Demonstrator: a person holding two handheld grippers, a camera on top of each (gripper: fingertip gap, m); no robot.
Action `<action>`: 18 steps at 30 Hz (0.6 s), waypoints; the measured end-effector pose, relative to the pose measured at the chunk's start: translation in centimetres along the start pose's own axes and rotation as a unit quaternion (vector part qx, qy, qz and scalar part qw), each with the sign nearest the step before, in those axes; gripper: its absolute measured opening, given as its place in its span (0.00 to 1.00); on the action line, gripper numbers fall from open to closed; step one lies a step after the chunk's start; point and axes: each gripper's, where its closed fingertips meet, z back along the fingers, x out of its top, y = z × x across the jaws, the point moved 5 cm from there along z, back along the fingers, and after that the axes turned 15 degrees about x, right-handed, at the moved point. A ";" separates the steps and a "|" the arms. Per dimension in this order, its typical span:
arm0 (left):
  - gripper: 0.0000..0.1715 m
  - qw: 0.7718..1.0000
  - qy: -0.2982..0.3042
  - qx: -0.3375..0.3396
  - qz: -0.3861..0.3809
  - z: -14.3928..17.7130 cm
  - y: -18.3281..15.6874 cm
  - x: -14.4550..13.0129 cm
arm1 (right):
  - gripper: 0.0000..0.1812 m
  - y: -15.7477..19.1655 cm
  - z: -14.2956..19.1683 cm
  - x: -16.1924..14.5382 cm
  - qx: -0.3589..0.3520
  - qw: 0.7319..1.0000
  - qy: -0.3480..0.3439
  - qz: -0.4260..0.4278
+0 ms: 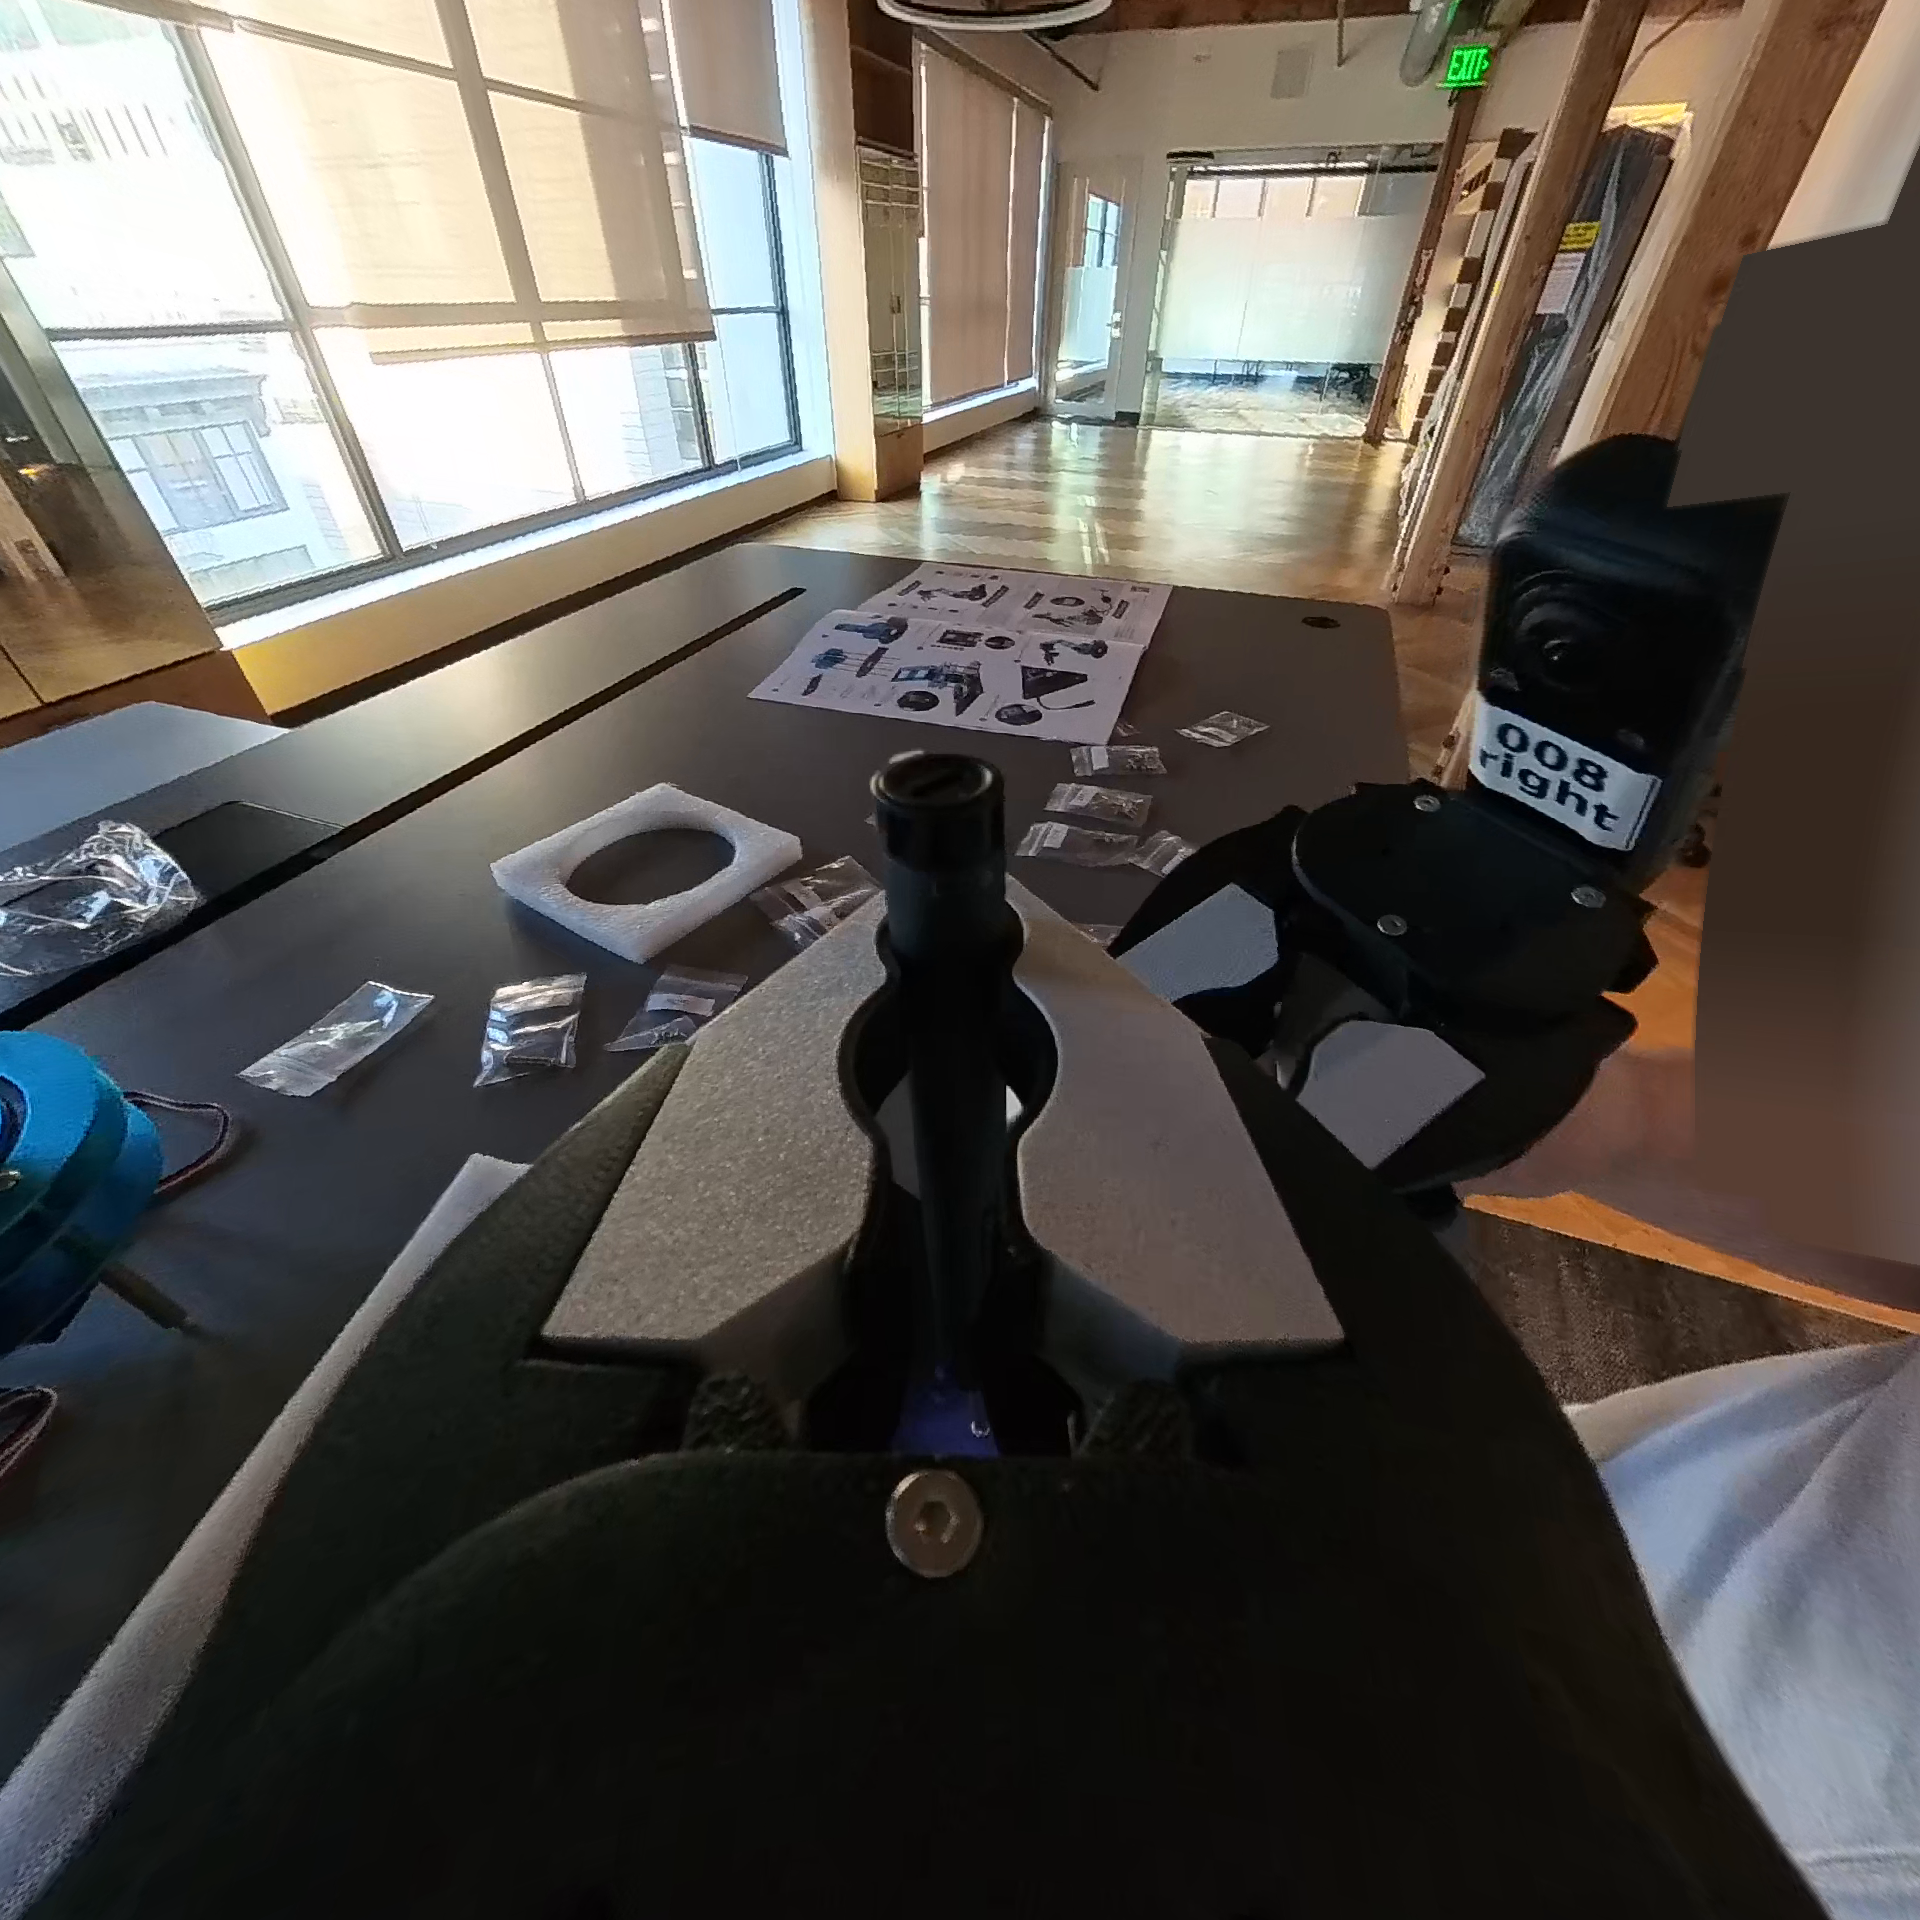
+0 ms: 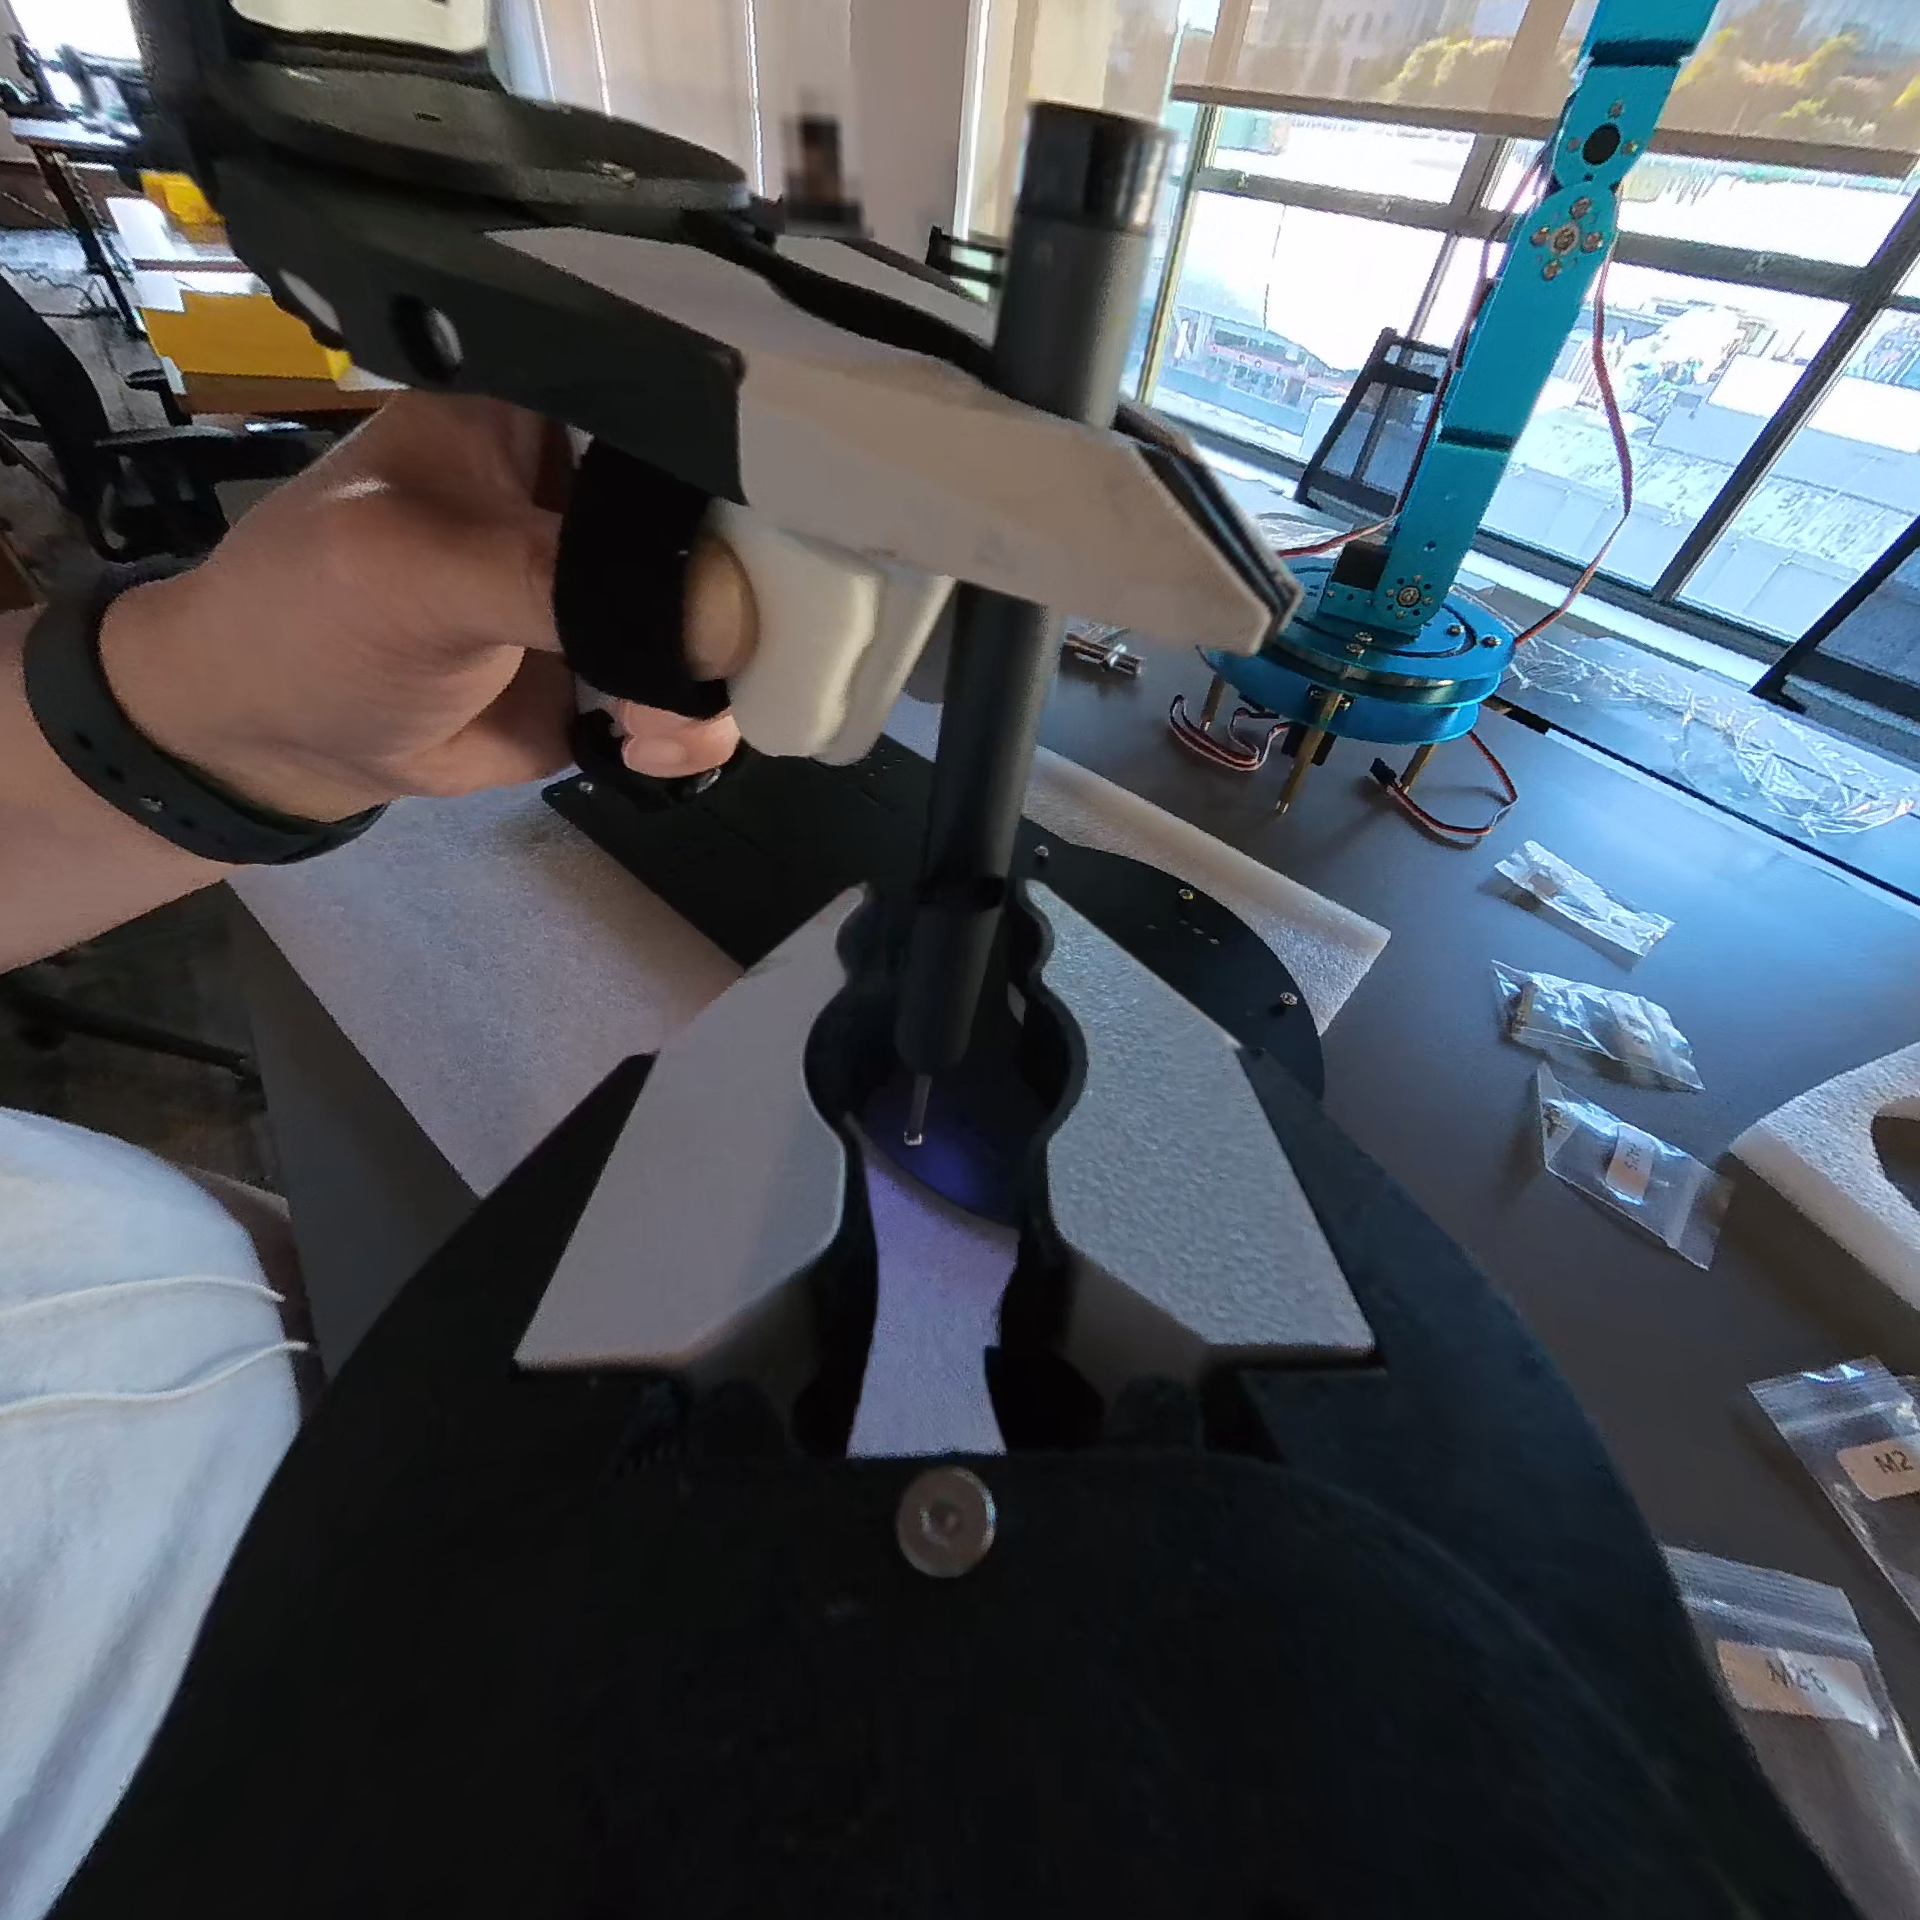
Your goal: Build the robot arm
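A slim black electric screwdriver (image 2: 1023,582) stands nearly upright, clamped partway up its barrel in the left claw (image 2: 1081,436). Its thin metal bit (image 2: 918,1110) points down onto a black plate (image 2: 1174,935) lying on white foam (image 2: 436,997) on the dark surface (image 2: 1558,1122), framed between the pads of the right claw (image 2: 951,997), which are parted around the tip

- The screwdriver (image 2: 1049,436) stands upright between the left gripper (image 2: 1164,499) fingers, its tip just ahead of the right gripper (image 2: 935,997).
- A robot arm kit (image 2: 1455,582) stands on the table (image 2: 1558,1247) behind them.
- Small bags (image 1: 530,1023) lie before a foam frame (image 1: 644,868); an instruction sheet (image 1: 966,649) lies farther back.
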 end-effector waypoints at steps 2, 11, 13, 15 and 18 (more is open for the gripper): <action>0.05 1.000 -0.004 0.004 0.004 -0.1 0.1 0.2 | 0.14 0.0 -0.2 0.1 -0.001 1.000 0.001 0.002; 0.05 0.998 -0.041 0.040 0.013 1.9 1.9 3.3 | 0.18 -0.6 1.1 1.0 0.016 0.999 -0.002 0.028; 0.05 0.997 -0.044 0.041 0.045 3.2 2.7 3.6 | 0.19 -0.1 1.4 -0.5 0.052 0.995 0.047 0.077; 0.05 0.995 -0.047 0.047 0.075 4.7 3.8 3.8 | 0.19 -0.1 1.5 -2.8 0.062 0.977 0.113 0.169; 0.05 0.988 -0.068 0.052 0.127 7.2 5.3 4.4 | 0.17 0.0 0.8 -6.0 0.082 0.938 0.204 0.268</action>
